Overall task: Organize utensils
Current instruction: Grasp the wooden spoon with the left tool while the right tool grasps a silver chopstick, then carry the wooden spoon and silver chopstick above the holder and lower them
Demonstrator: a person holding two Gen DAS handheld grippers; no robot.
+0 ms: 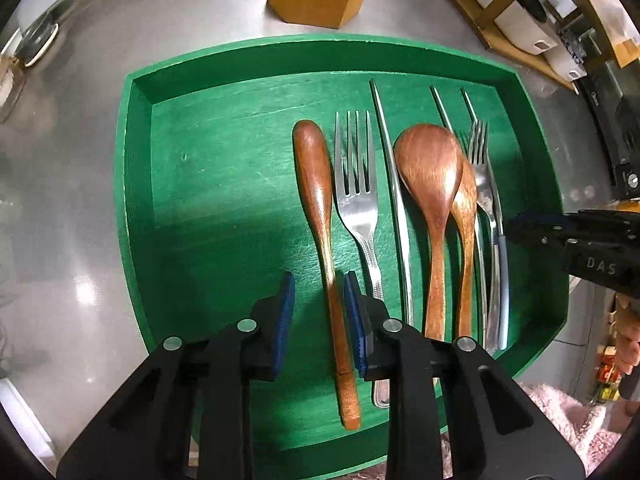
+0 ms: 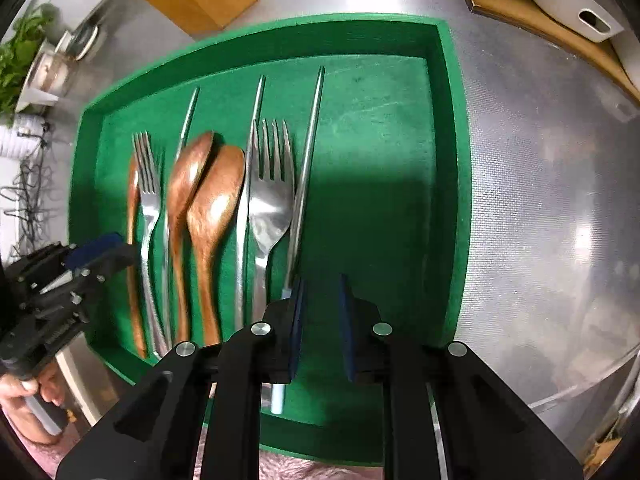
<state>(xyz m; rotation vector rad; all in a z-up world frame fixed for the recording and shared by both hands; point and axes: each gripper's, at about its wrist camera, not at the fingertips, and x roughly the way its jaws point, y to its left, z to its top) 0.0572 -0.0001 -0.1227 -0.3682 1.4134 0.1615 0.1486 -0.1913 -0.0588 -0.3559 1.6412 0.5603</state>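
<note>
Slip risk: left gripper (image 1: pixel 319 300) straddles wooden spoon handle (image 1: pixel 334 320), pads apparently not pressing; right gripper (image 2: pixel 320 312) narrowed, holding nothing, chopstick (image 2: pixel 306 184) outside it.

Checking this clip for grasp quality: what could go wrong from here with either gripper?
1. The right gripper frames only bare tray; the metal chopstick runs under one finger, so closing may grab nothing.
2. The left gripper straddles the wooden utensil off-centre, with the fork close beside; lifting may tilt it or nudge the fork.
</note>
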